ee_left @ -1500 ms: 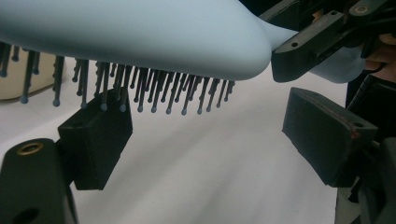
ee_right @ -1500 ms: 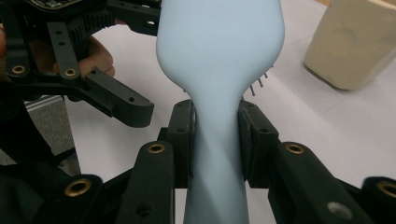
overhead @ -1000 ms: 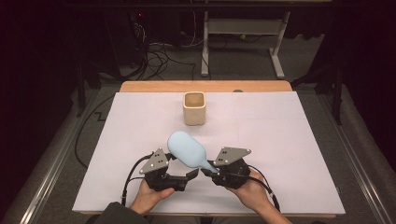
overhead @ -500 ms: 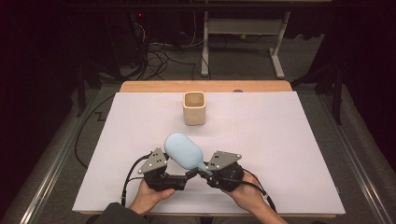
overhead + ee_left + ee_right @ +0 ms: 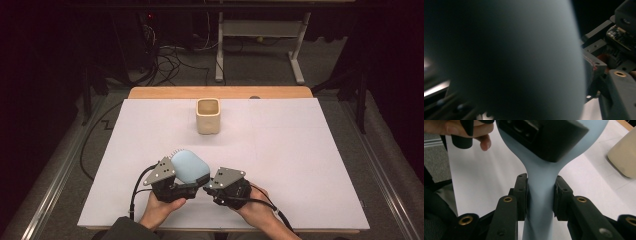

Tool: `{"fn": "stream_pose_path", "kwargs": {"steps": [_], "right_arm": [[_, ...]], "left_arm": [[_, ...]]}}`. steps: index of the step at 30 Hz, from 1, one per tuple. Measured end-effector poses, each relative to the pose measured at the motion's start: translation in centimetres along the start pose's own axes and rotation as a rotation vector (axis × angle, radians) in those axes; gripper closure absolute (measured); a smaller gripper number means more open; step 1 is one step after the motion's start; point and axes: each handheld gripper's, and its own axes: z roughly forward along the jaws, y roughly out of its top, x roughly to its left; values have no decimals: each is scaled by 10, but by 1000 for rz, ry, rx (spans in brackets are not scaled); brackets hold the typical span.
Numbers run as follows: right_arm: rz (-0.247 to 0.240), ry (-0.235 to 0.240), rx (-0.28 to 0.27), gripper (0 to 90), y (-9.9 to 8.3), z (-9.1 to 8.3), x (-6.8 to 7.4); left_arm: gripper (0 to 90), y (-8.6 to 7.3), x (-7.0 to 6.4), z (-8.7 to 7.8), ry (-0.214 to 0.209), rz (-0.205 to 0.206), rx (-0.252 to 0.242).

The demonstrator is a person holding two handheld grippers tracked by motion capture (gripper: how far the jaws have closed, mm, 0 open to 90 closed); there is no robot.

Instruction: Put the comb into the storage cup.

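spanning the near edge of the white table (image 5: 310, 165), two grippers shared a pale blue brush (image 5: 190, 166): the right gripper (image 5: 541, 195) clamped its handle steady, while the left gripper (image 5: 172, 186) met the head, its grip unclear, short of the beige cup (image 5: 208, 116)

High view looks down on the table (image 5: 300, 165); both tool views sit against the brush (image 5: 541, 195).

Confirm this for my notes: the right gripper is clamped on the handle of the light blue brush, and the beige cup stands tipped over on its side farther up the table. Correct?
Not quite. The beige cup stands upright, its open mouth facing up, as the high view shows. The rest holds: the right gripper is clamped on the handle of the light blue brush, and the cup is farther up the table.
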Motion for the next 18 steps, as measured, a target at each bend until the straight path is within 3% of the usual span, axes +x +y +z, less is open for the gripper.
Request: {"fn": "stream_pose_path", "kwargs": {"steps": [8,18], "right_arm": [[18,-25,-13,706,2,-2,-2],[35,-25,-5,706,4,2,-3]], "left_arm": [[330,0,0,1,4,-6,4],[435,1,-2,0,-24,9,-4]]}}
